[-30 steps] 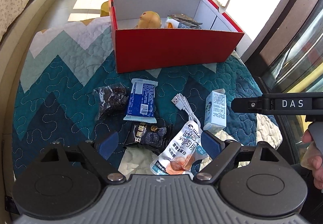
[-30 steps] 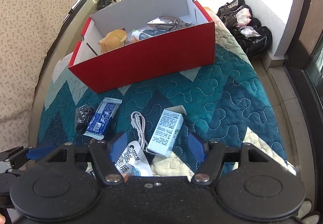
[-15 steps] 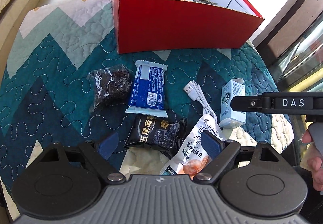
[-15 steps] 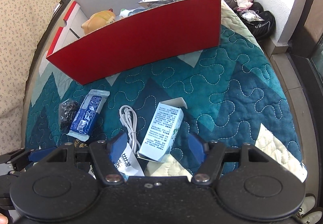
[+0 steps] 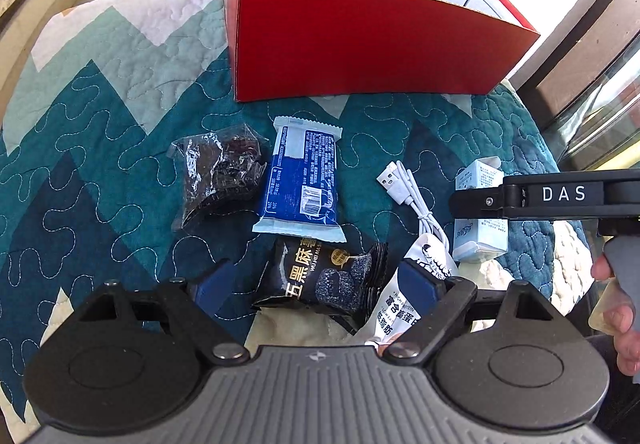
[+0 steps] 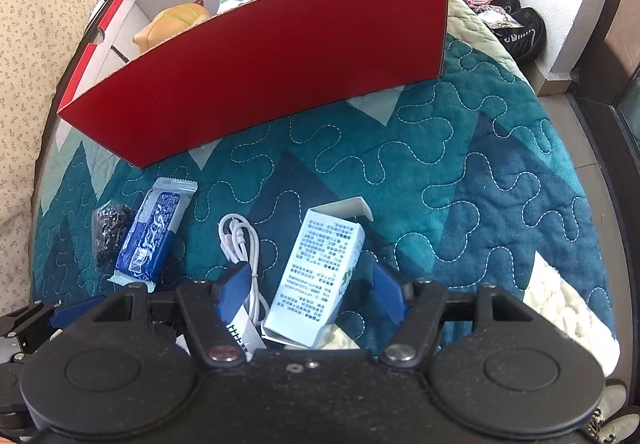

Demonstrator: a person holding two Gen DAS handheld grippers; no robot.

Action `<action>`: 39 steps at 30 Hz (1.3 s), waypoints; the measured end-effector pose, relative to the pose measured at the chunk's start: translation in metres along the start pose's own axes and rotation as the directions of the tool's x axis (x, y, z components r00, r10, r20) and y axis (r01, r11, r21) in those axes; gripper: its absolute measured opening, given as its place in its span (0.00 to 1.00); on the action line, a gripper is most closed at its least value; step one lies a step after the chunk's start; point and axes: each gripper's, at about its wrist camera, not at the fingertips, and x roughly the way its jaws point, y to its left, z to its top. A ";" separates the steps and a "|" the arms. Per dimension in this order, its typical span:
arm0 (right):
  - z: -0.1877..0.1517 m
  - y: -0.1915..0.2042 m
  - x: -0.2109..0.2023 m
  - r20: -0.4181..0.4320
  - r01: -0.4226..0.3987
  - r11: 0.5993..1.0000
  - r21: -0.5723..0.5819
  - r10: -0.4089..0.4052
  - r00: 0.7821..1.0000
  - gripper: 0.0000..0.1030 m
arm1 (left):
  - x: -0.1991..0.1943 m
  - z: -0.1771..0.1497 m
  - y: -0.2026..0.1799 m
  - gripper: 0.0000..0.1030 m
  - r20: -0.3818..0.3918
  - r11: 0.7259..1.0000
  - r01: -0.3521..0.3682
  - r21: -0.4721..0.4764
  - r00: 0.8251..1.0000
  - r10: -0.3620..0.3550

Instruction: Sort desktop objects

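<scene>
- Red cardboard box [image 6: 256,56]: ahead of both tools, on the quilted surface [image 6: 460,172].
- Pale blue carton [image 6: 316,280]: lying flat between the spread fingers of the right tool [image 6: 310,296], not gripped.
- Black snack packet [image 5: 328,276]: between the spread fingers of the left tool [image 5: 320,284], not gripped.
- White cable [image 6: 240,240]: just left of the carton, beside the right tool's left finger.

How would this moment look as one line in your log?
left gripper: open over black snack packet | right gripper: open around carton
</scene>
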 end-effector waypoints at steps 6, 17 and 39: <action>0.002 0.001 0.002 0.003 0.012 1.000 -0.001 -0.012 1.000 0.63 | 0.000 -0.001 -0.002 0.75 0.007 1.000 -0.006 0.024 1.000 0.006; 0.003 0.000 0.008 -0.001 0.029 1.000 -0.012 -0.029 1.000 0.47 | -0.002 -0.002 -0.002 0.61 0.028 0.999 0.004 0.032 1.000 -0.005; -0.008 0.013 -0.020 0.067 0.068 0.992 -0.108 -0.061 0.996 0.29 | -0.014 -0.006 -0.001 0.44 0.047 1.000 -0.004 0.010 0.999 0.004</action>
